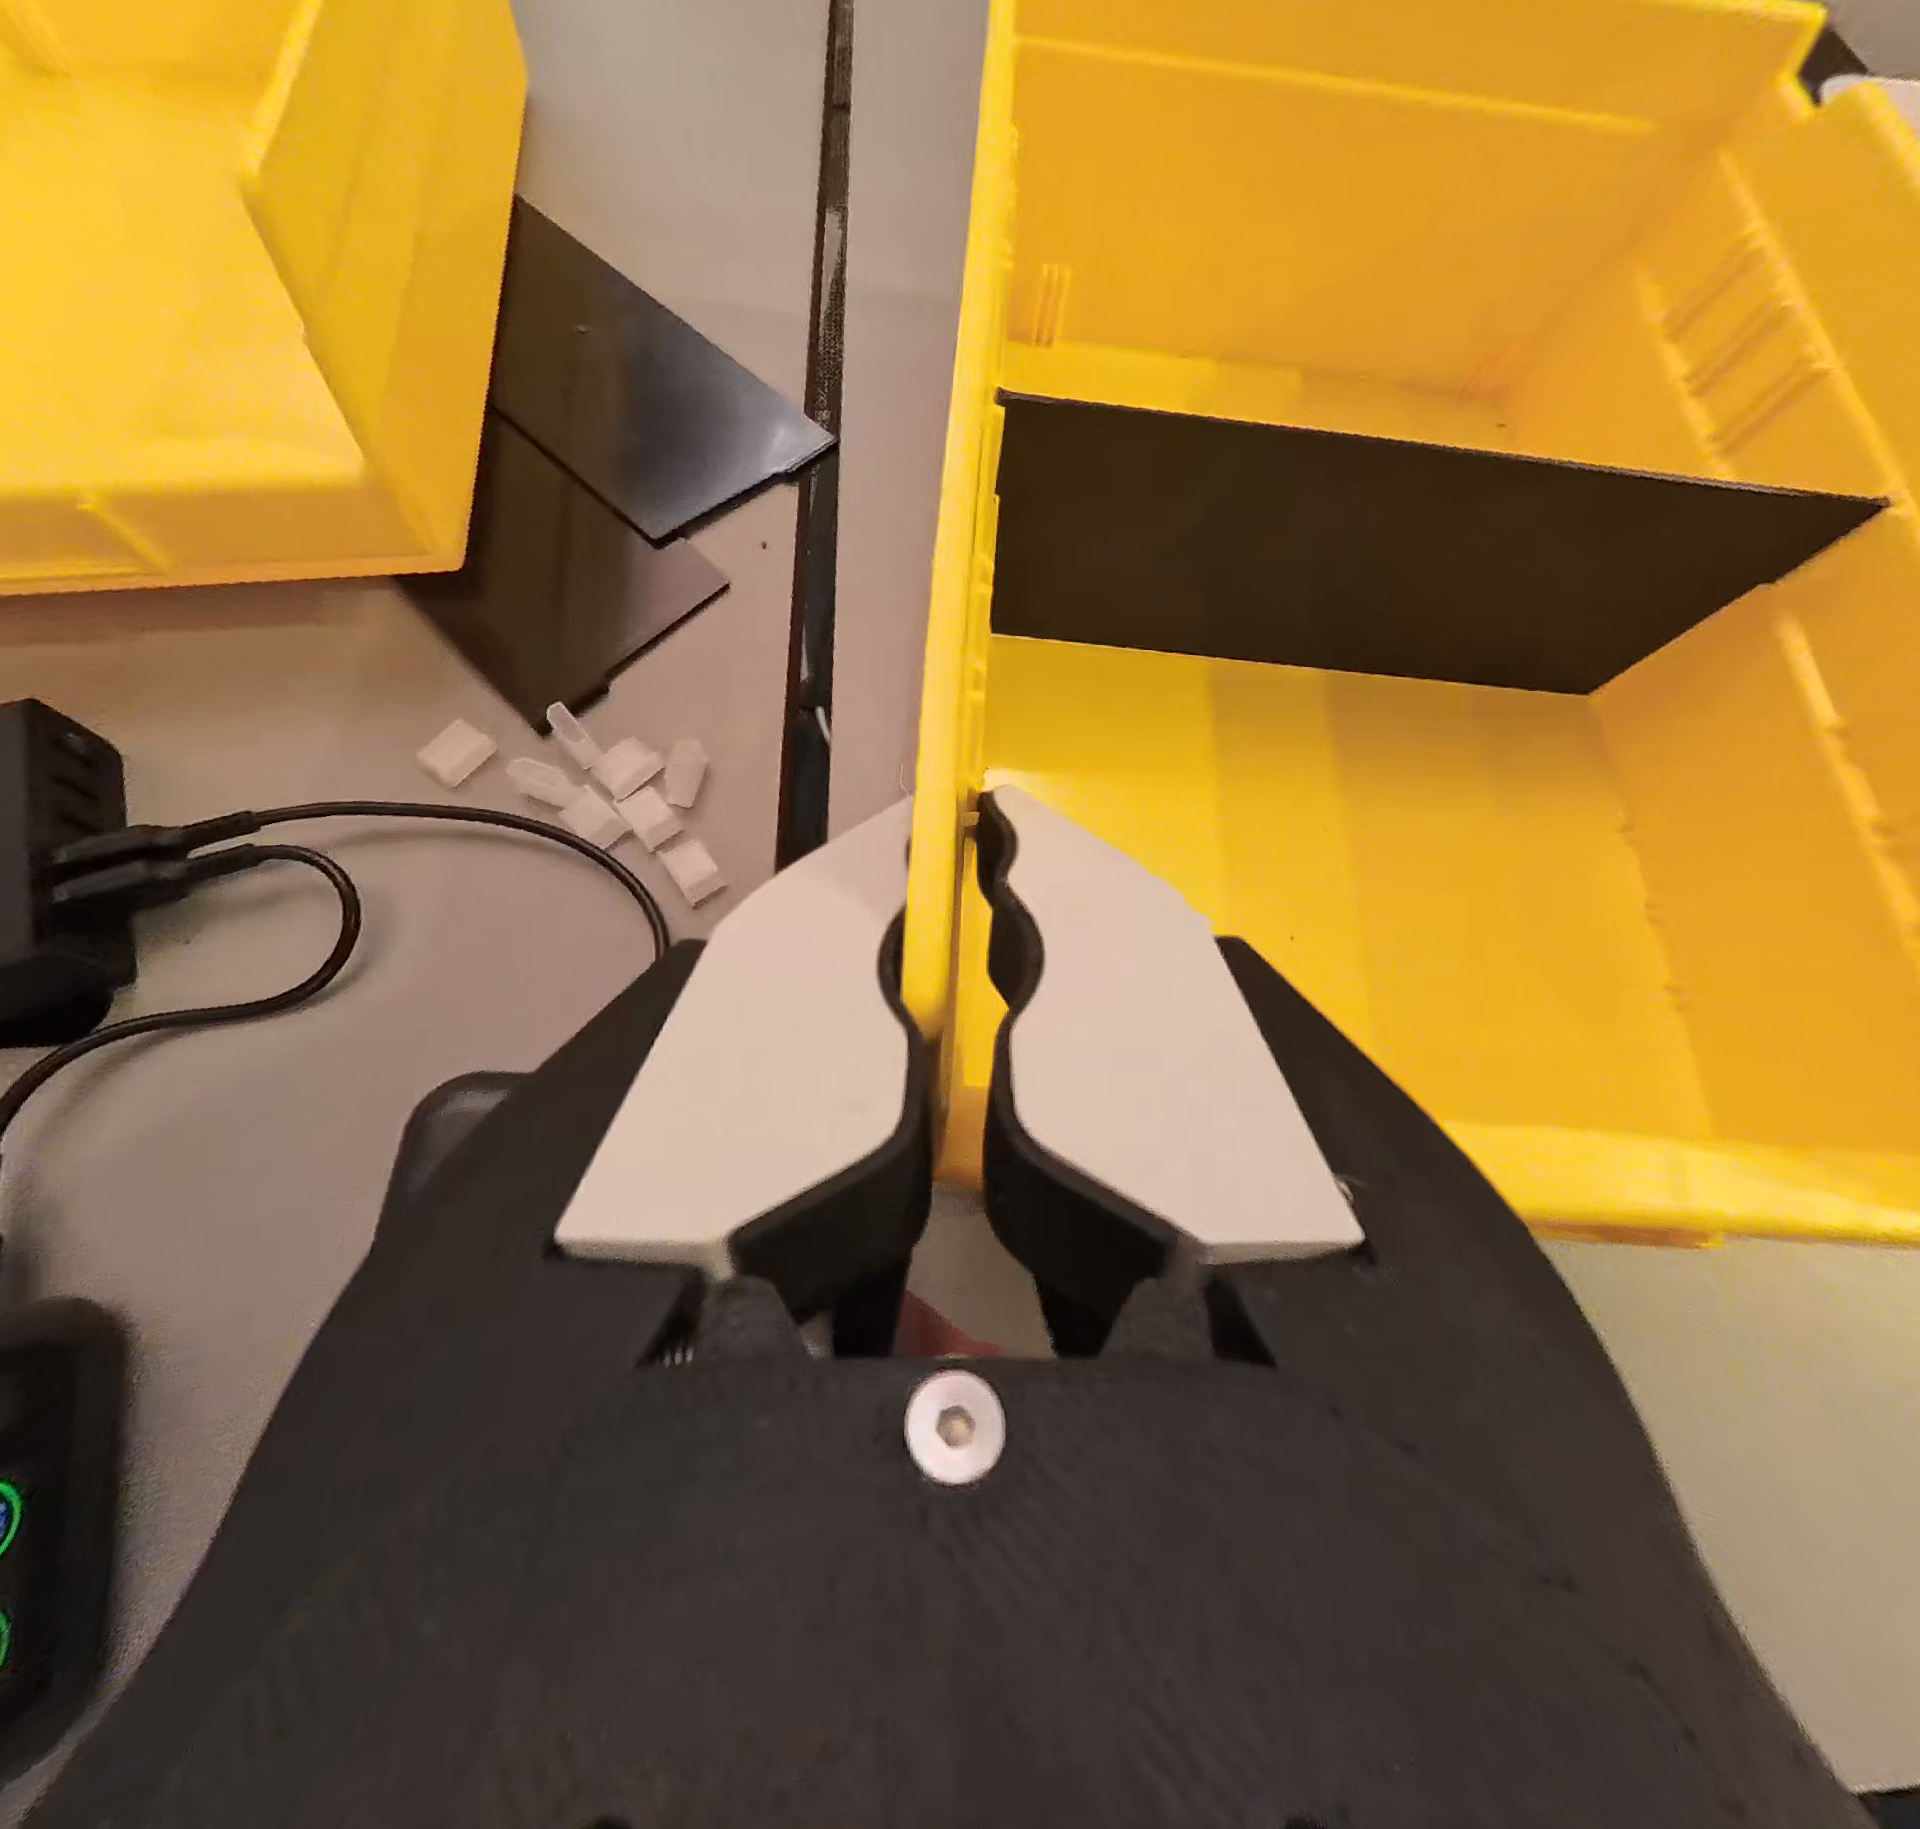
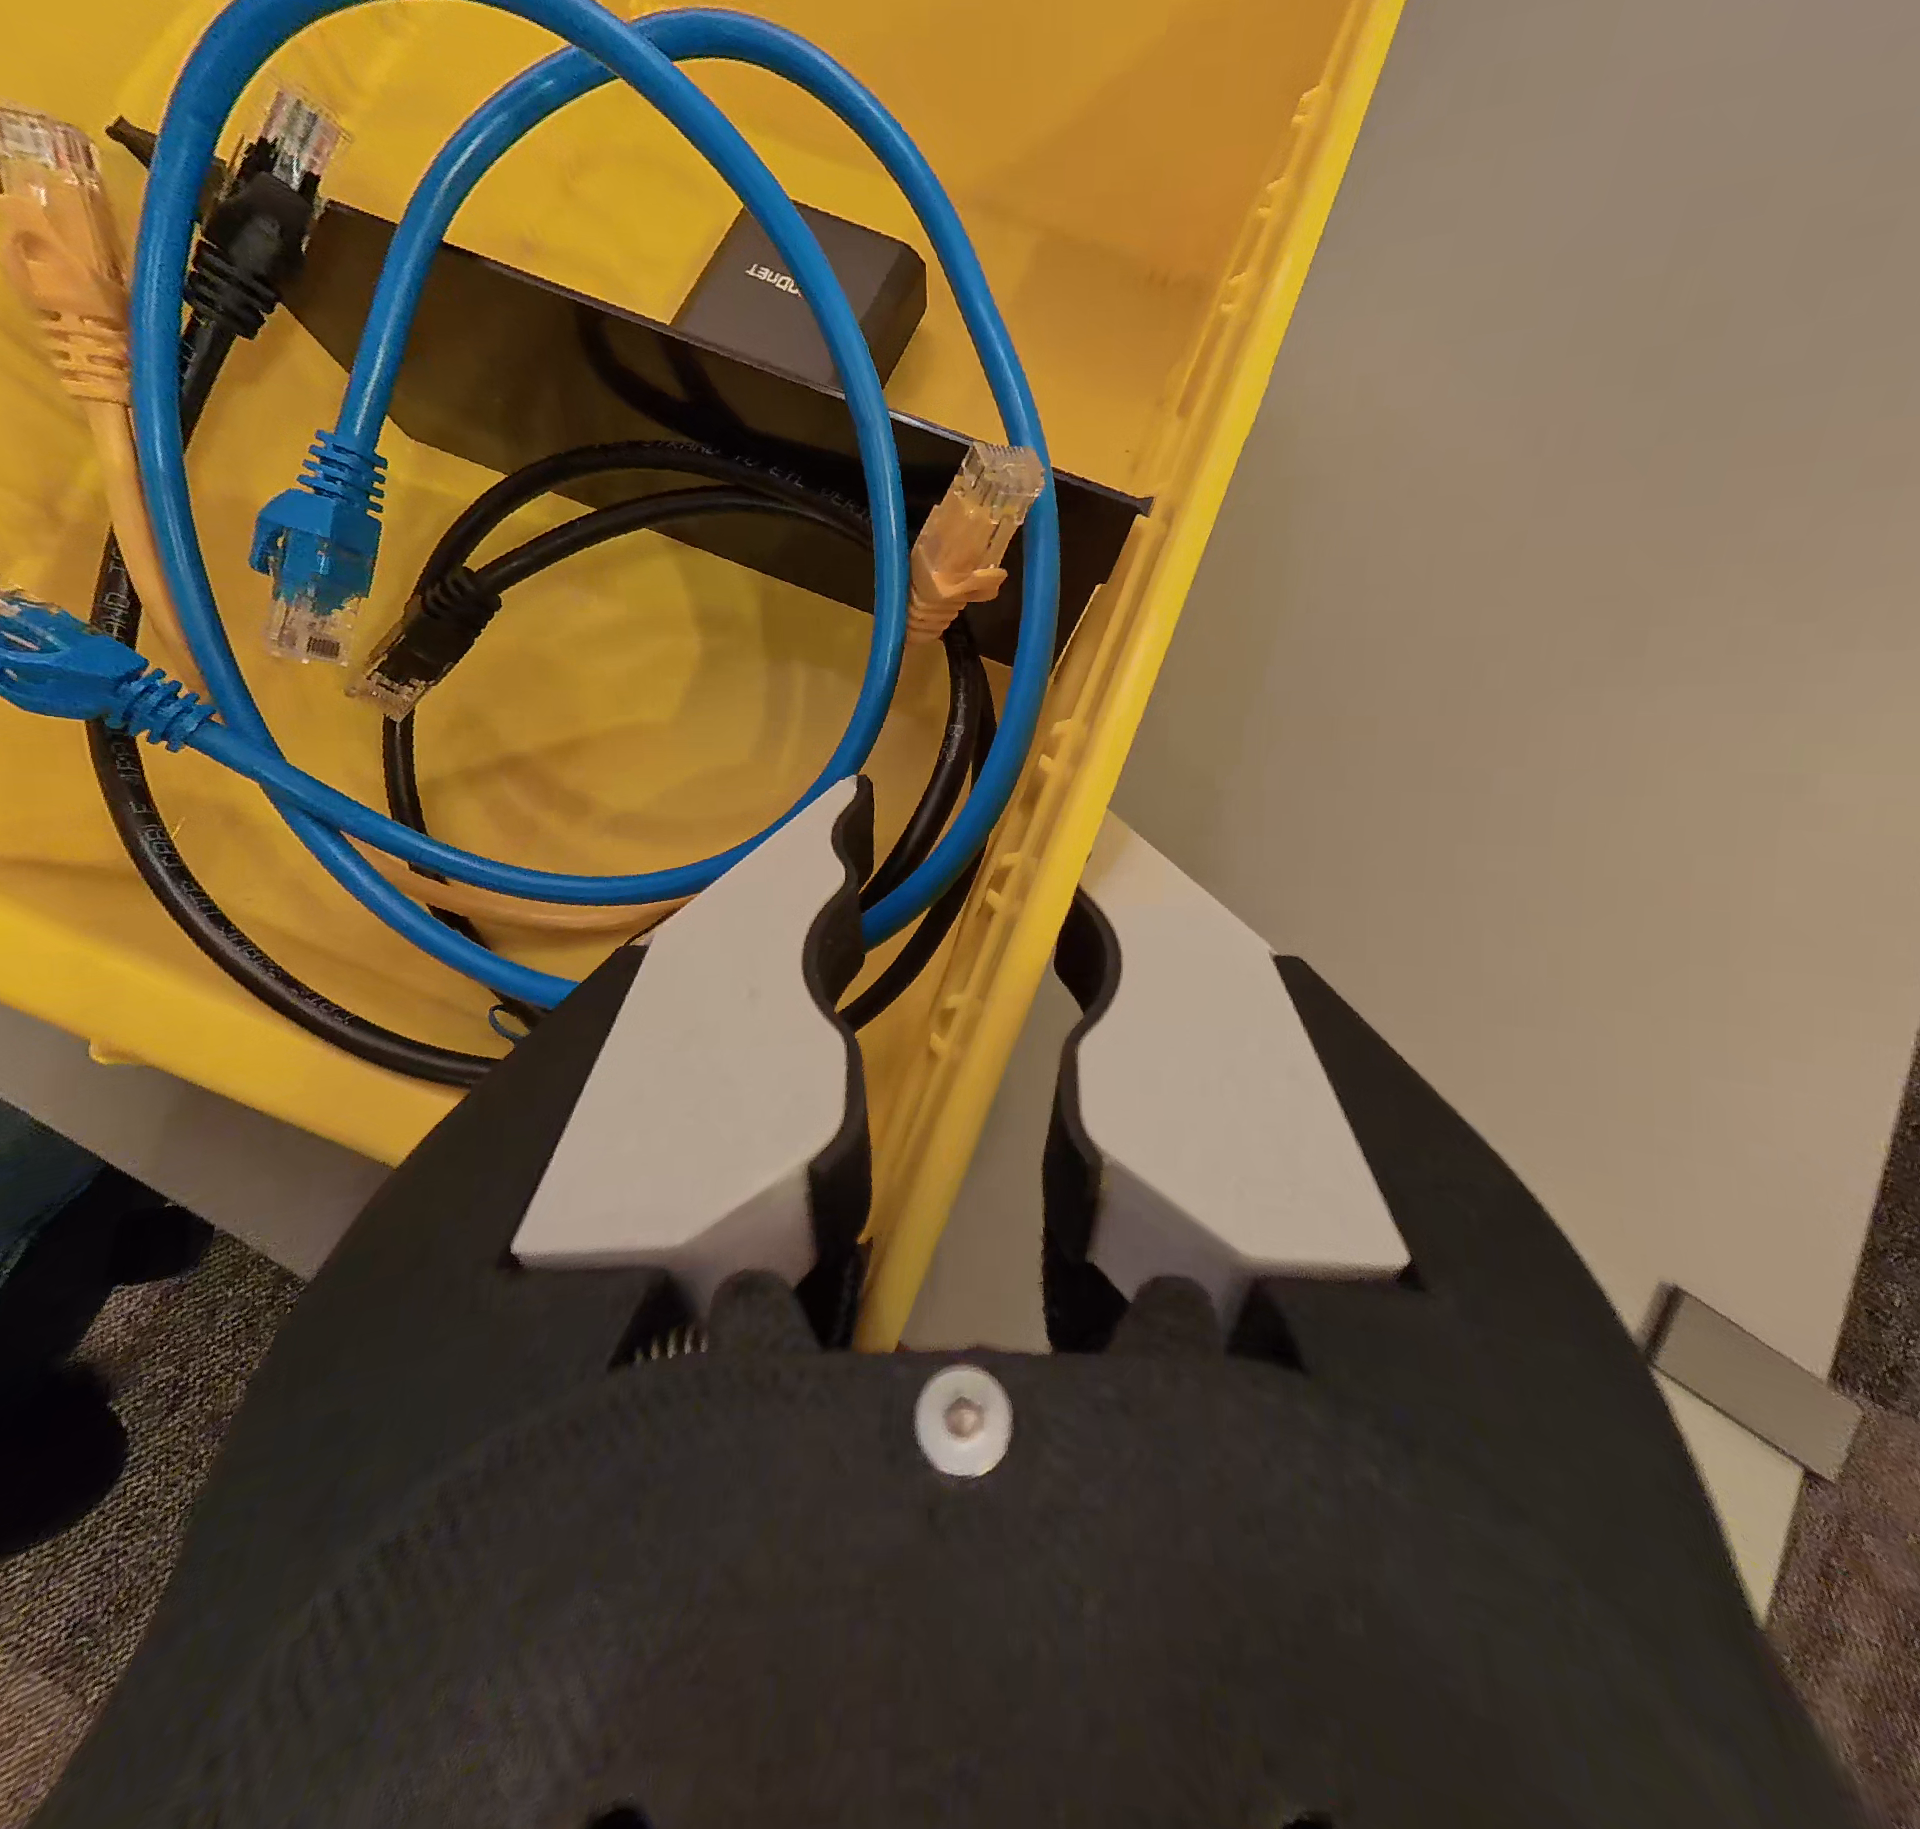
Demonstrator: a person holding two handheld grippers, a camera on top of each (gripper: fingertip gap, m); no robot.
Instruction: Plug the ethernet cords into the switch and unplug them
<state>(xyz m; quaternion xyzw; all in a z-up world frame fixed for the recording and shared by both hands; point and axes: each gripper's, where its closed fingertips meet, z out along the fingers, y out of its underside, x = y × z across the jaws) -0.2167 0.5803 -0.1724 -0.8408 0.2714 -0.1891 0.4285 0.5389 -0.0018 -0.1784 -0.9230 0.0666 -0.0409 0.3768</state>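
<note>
In the right wrist view a yellow bin (image 2: 1039,117) holds loose ethernet cords: a blue cord (image 2: 883,491), a black cord (image 2: 166,844) and an orange cord (image 2: 94,366), all unplugged. A black switch (image 2: 800,283) lies beyond a black divider (image 2: 499,325). My right gripper (image 2: 977,823) straddles the bin's right wall (image 2: 1174,574), one finger inside and one outside; a gap shows beside the inner pad. In the left wrist view my left gripper (image 1: 951,808) is shut on the left wall (image 1: 935,636) of a yellow bin (image 1: 1455,896) whose compartments show no contents.
A second yellow bin (image 1: 208,273) sits at the far left, with black sheets (image 1: 623,408) and several small white caps (image 1: 623,792) on the grey table. A black device with thin cables (image 1: 52,844) lies left. The table edge and carpet (image 2: 1870,1571) are near right. The left gripper's tips are roughly 95 cm from the right gripper's.
</note>
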